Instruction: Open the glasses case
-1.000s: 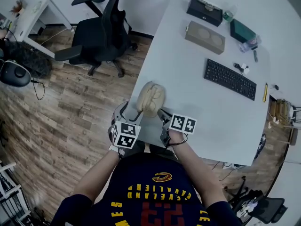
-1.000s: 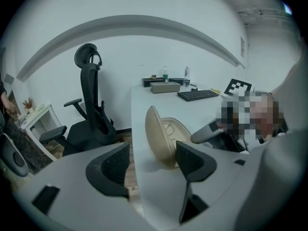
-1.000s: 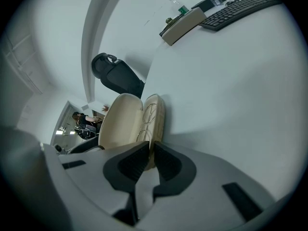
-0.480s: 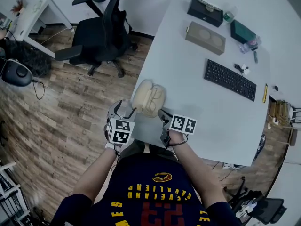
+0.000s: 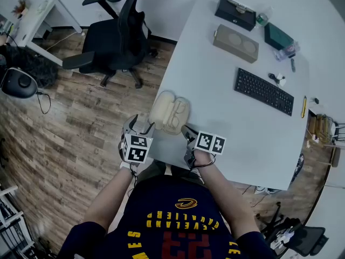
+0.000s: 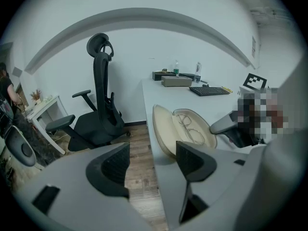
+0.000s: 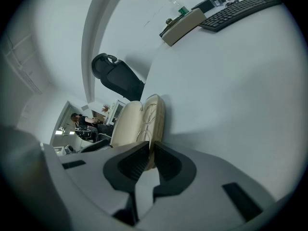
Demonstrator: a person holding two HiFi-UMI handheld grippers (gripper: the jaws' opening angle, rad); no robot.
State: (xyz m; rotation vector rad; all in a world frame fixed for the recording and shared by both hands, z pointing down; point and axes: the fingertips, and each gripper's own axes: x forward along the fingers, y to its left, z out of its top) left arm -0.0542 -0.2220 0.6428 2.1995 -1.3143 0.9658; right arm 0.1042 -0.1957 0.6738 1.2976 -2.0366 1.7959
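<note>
Wood-plank floor noted, brown and grey in tone. A white counter stood against a plain white wall. One black office chair stood just beside the counter's corner. A small white side table stood further off.

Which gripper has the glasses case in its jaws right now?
The right gripper: its jaws are pinched on the rim of the open glasses case. The left gripper's jaws stand apart and empty.
</note>
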